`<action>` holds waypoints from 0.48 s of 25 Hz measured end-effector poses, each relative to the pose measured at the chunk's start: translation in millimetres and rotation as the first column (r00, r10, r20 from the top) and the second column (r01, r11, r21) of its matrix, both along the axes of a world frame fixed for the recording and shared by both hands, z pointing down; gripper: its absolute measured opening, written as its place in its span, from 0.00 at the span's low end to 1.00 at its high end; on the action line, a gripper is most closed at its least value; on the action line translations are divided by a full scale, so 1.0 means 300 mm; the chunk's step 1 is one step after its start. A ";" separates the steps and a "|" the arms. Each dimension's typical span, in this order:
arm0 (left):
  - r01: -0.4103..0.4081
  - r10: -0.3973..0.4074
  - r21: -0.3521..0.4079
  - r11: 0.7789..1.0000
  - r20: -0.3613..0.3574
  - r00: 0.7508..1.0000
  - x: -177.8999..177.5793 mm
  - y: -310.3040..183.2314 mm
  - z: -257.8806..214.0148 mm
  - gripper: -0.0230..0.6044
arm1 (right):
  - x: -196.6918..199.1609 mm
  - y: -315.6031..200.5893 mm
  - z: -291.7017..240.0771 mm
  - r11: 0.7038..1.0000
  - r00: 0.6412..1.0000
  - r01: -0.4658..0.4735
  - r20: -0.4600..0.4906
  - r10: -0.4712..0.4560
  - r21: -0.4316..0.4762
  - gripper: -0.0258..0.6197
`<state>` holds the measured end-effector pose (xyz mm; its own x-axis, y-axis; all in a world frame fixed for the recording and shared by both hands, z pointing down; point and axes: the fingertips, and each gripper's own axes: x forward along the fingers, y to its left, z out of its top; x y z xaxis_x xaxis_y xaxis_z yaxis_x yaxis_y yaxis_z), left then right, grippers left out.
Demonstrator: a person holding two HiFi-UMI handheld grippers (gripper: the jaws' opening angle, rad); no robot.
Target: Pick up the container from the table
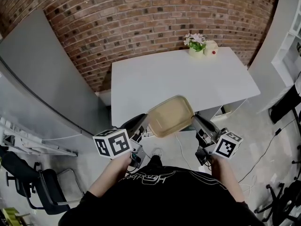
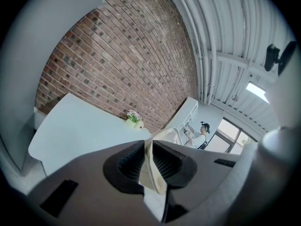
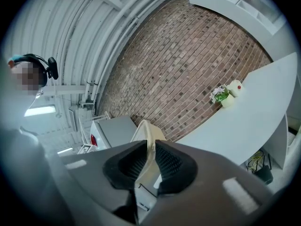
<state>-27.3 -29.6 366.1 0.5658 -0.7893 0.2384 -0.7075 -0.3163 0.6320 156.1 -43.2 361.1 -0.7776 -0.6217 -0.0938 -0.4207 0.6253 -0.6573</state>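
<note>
One white table [image 1: 188, 79] — left gripper [image 1: 145, 123] and right gripper [image 1: 195, 122] clamp one container [image 1: 170, 116]

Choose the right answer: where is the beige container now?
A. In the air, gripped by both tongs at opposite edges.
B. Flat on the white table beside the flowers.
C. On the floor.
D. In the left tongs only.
A: the left tongs and the right tongs each pinch an edge of the container, held clear of the table.
</note>
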 end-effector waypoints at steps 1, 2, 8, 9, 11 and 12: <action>0.000 0.000 0.001 1.000 0.000 1.000 0.002 0.001 -0.002 0.12 | 0.002 0.002 0.000 1.000 1.000 0.000 0.002 0.000 0.000 0.13; -0.001 0.001 0.002 1.000 0.001 1.000 0.005 0.003 -0.004 0.12 | 0.005 0.005 -0.001 1.000 1.000 -0.001 0.003 0.001 -0.001 0.13; -0.011 0.011 0.013 1.000 0.016 1.000 0.026 0.012 -0.011 0.12 | 0.025 0.014 -0.003 1.000 1.000 -0.014 0.001 0.014 0.001 0.13; -0.012 0.011 0.013 1.000 0.017 1.000 0.027 0.013 -0.010 0.12 | 0.027 0.015 -0.002 1.000 1.000 -0.014 0.001 0.014 0.002 0.13; -0.014 0.013 0.012 1.000 0.016 1.000 0.031 0.016 -0.009 0.12 | 0.031 0.020 0.001 1.000 1.000 -0.015 0.000 0.015 0.002 0.13; -0.014 0.014 0.012 1.000 0.016 1.000 0.033 0.017 -0.009 0.12 | 0.033 0.022 0.001 1.000 1.000 -0.015 0.000 0.015 0.001 0.13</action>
